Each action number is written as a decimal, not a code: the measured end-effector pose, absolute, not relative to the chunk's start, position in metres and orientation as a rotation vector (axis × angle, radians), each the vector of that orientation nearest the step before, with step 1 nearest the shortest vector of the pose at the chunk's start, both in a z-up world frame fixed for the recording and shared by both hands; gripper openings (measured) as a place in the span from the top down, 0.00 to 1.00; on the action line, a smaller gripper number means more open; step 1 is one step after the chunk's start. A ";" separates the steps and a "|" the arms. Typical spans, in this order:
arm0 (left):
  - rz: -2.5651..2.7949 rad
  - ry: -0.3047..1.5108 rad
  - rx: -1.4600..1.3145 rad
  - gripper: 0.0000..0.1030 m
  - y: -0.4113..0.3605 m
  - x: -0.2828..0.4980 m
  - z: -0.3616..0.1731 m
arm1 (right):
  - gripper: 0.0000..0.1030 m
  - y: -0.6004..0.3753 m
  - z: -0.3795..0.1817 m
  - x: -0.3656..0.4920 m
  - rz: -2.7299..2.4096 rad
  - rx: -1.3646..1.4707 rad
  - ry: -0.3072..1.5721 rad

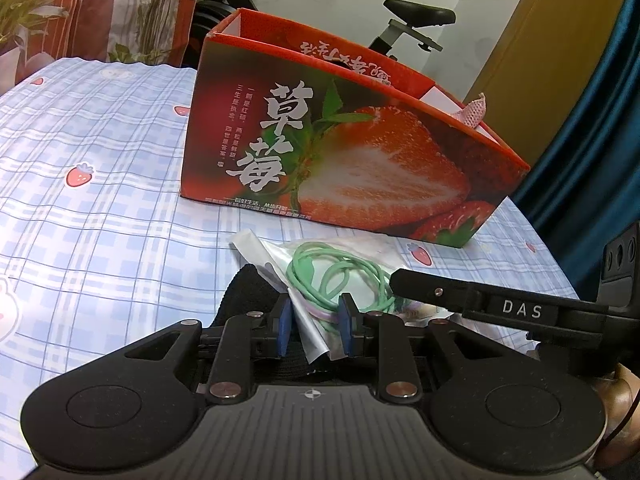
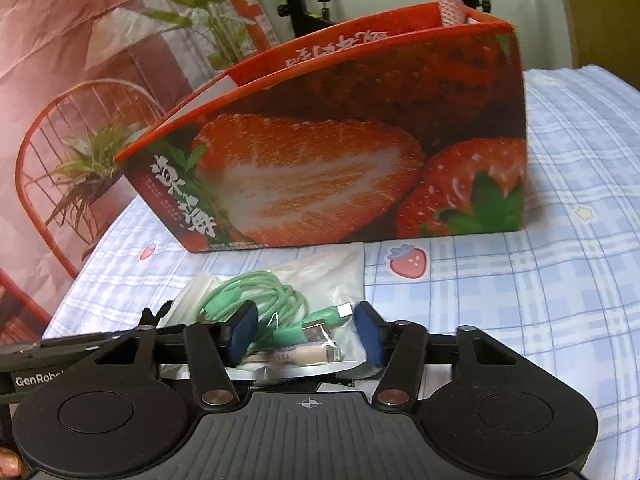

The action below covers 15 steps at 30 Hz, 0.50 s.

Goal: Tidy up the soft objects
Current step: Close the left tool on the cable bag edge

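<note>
Blue-checked sheet: it covers the bed (image 1: 100,220) you are working over, printed with small strawberries.
Box: the red strawberry box (image 1: 340,152) stands upright on the bed with its top open. In your left view its right end sits near the bed's right edge.
Pink mesh: a piece of pink mesh (image 1: 474,114) pokes up over the rim at the box's right end.
Bag: the plastic bag (image 1: 276,256), part clear and part silvery, lies on the sheet just in front of the box's long printed side, on your side of it.
Cable: a coiled green cable (image 1: 332,276) sits inside the bag. Your right view shows its plugs at the near end of the coil.
Left claw: your left claw (image 1: 315,320) is nearly closed, and a crumpled silvery corner of the bag fills the narrow gap between its blue pads, so it grips the bag.
Black cloth: a dark knitted cloth (image 1: 248,288) lies under the left claw, beside the bag's left edge.
Right claw: your right claw (image 2: 304,334) is about half closed around the bag's near end. The coil and plugs lie between the pads, and one pad touches the cable. You cannot tell whether both pads press.
Both claws: they meet at the bag, the right one reaching in beside the left.
Behind the bed: an exercise bike (image 1: 416,16) stands beyond the box.
</note>
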State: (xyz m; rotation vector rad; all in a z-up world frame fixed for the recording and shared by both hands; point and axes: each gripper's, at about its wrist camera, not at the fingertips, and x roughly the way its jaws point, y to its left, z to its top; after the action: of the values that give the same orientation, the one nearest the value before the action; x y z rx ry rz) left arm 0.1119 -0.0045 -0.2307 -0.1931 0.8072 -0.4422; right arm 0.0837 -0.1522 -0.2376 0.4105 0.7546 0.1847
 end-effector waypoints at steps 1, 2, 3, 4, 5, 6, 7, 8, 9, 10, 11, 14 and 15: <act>-0.442 0.807 -0.193 0.74 -0.005 0.112 -0.231 | 0.59 -0.154 -0.238 0.083 0.183 0.421 0.751; -0.442 0.808 -0.193 0.74 -0.005 0.112 -0.231 | 0.62 -0.156 -0.239 0.082 0.179 0.429 0.747; -0.444 0.809 -0.193 0.73 -0.005 0.112 -0.231 | 0.67 -0.158 -0.239 0.082 0.173 0.432 0.745; -0.445 0.810 -0.192 0.72 -0.005 0.112 -0.231 | 0.69 -0.159 -0.239 0.081 0.164 0.434 0.743; -0.445 0.808 -0.188 0.72 -0.006 0.112 -0.231 | 0.69 -0.160 -0.240 0.080 0.163 0.444 0.740; -0.444 0.807 -0.184 0.72 -0.006 0.112 -0.231 | 0.69 -0.161 -0.240 0.080 0.162 0.454 0.741; -0.444 0.805 -0.181 0.72 -0.007 0.112 -0.231 | 0.69 -0.162 -0.240 0.080 0.161 0.461 0.742; -0.444 0.805 -0.179 0.71 -0.007 0.112 -0.231 | 0.69 -0.162 -0.241 0.080 0.161 0.462 0.741; -0.444 0.803 -0.178 0.71 -0.007 0.112 -0.232 | 0.69 -0.161 -0.241 0.080 0.161 0.461 0.741; -0.444 0.803 -0.178 0.71 -0.007 0.112 -0.232 | 0.69 -0.161 -0.242 0.081 0.164 0.456 0.740; -0.443 0.803 -0.180 0.71 -0.007 0.112 -0.232 | 0.69 -0.161 -0.242 0.082 0.167 0.449 0.739; -0.440 0.805 -0.173 0.72 -0.007 0.112 -0.229 | 0.70 -0.161 -0.242 0.084 0.170 0.452 0.740; -0.442 0.802 -0.166 0.72 -0.008 0.112 -0.228 | 0.71 -0.160 -0.241 0.084 0.167 0.452 0.740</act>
State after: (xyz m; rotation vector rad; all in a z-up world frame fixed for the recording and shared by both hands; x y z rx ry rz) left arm 0.1115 -0.0076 -0.2280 -0.1656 0.8022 -0.4423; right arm 0.0835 -0.1597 -0.2412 0.4516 0.7404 0.1668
